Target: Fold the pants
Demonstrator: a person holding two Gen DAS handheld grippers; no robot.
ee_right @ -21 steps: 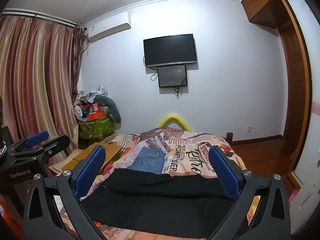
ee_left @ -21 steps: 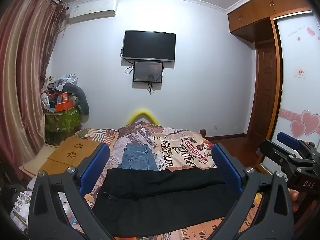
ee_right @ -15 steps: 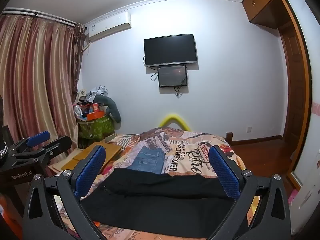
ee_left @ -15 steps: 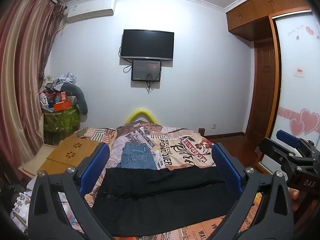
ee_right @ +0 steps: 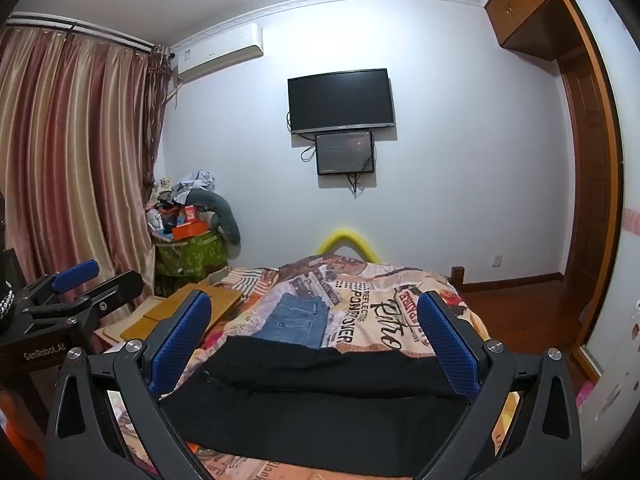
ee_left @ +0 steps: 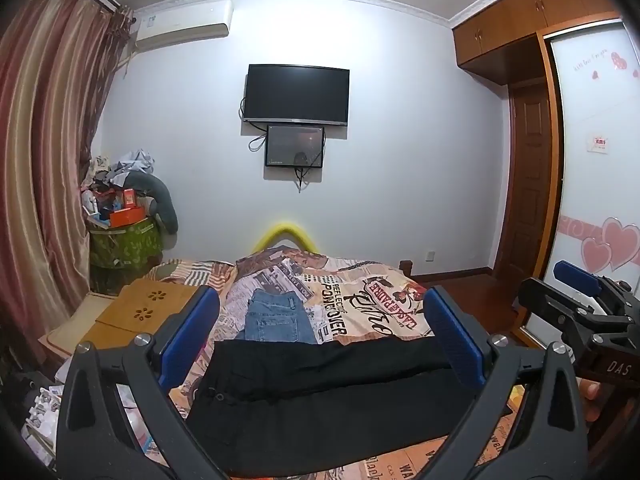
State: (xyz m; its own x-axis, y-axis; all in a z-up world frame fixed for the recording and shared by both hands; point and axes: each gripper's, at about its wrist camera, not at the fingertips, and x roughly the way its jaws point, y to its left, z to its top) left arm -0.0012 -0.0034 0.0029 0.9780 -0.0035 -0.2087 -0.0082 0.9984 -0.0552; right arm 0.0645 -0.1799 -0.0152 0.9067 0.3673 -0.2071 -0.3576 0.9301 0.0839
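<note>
Right now your left gripper (ee_left: 320,336) and right gripper (ee_right: 314,338) both hang spread wide and empty above the near edge of the bed (ee_left: 372,300), where the black pants (ee_left: 320,404) lie flat across it, waistband to the left, just in front of the folded jeans (ee_left: 276,318). Pinch only the top layer and the legs will likely slide apart; reach past the pants and you risk catching the jeans or the bedspread instead
</note>
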